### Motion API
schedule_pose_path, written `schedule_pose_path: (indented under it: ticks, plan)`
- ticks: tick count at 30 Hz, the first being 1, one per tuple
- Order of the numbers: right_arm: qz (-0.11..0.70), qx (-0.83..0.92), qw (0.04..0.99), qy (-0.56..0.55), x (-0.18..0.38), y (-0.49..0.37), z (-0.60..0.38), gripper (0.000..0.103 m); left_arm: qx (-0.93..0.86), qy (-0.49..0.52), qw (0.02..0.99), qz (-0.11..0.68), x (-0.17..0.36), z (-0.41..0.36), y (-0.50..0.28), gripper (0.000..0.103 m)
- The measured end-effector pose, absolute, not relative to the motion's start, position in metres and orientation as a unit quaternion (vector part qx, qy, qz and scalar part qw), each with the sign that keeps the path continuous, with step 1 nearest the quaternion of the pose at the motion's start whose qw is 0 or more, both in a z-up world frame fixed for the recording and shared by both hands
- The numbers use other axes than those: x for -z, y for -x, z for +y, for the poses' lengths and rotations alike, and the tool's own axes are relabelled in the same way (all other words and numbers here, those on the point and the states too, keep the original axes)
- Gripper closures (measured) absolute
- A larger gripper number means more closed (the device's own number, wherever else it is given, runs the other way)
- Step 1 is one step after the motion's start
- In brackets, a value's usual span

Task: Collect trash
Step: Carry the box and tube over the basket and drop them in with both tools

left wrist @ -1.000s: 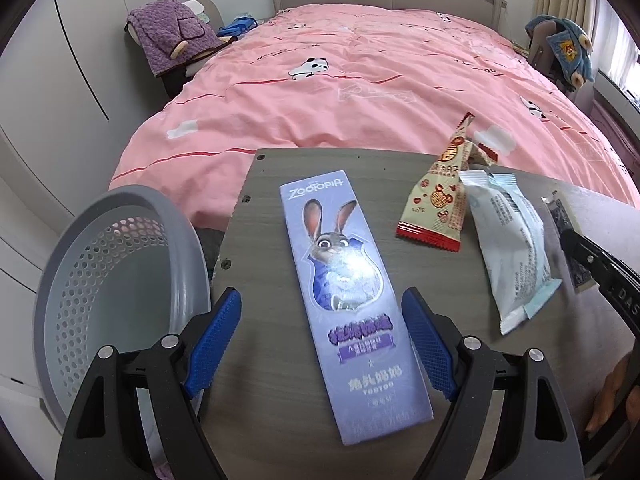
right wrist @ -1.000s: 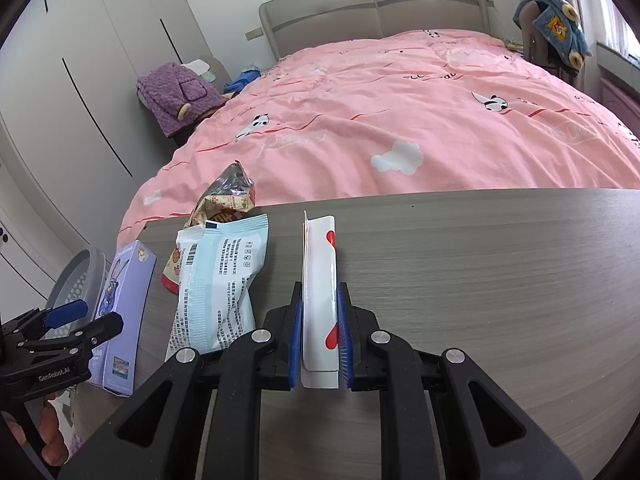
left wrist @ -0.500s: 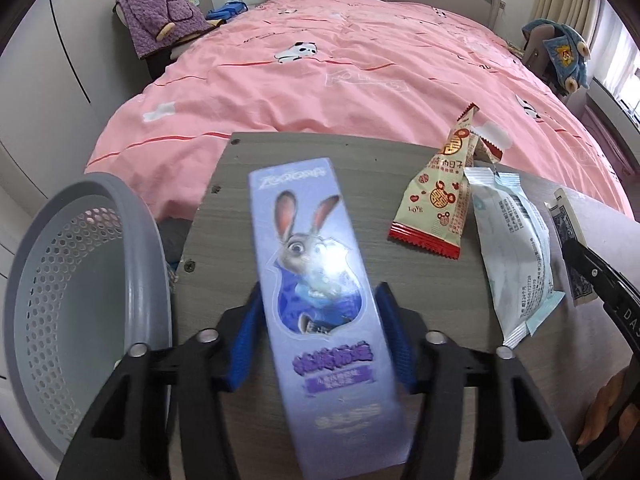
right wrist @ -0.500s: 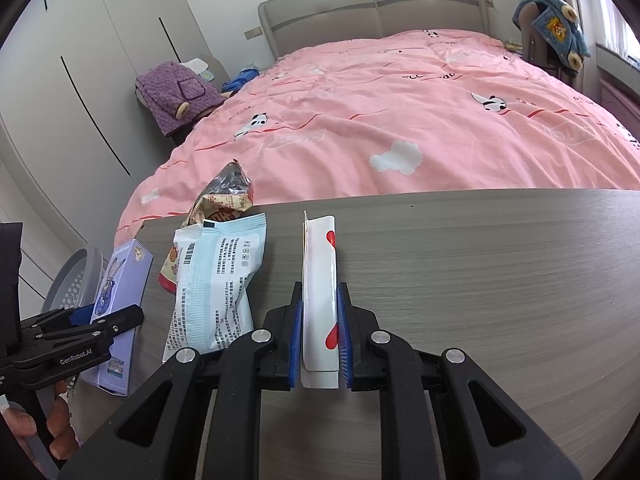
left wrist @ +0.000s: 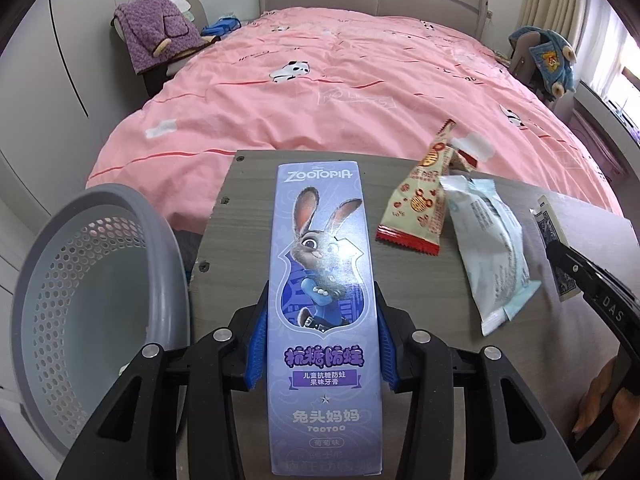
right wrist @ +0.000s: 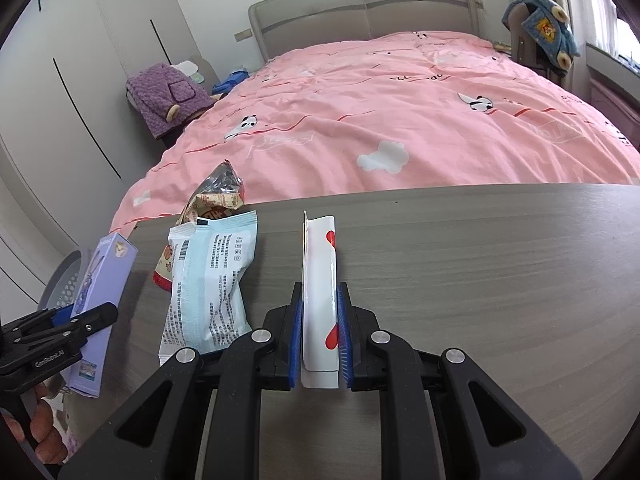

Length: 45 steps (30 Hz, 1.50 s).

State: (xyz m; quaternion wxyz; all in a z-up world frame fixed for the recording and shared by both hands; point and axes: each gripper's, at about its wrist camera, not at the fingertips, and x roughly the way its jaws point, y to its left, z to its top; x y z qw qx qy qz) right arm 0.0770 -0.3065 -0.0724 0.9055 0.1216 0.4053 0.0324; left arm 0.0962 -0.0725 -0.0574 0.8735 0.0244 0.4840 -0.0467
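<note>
My left gripper is shut on a purple Zootopia toothpaste box and holds it lifted above the grey wooden table; the box also shows in the right wrist view. A grey perforated bin stands just left of the table. My right gripper is shut on a white carton with red marks, low over the table. A beige and red snack wrapper and a pale blue packet lie on the table between the two grippers.
A bed with a pink cover lies right behind the table. A chair with a purple garment stands at the back left by white wardrobes. A blue plush item hangs at the back right.
My left gripper closed on the toothpaste box and lifted it off the table. My right gripper stayed still, shut on the white carton.
</note>
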Motion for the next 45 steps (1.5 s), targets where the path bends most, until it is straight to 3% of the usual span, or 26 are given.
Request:
schedule_pose_path:
  ticks: [20, 45]
  plan:
    - [0.372, 0.001, 0.926, -0.059, 0.035, -0.005, -0.265, 0.087, 0.084, -0.049, 0.901, 0.422, 0.017, -0.067, -0.029, 0.06]
    - [0.366, -0.137, 0.921, -0.004, 0.023, -0.007, -0.096, 0.087, -0.026, -0.007, 0.915, 0.403, 0.013, 0.084, 0.011, 0.06]
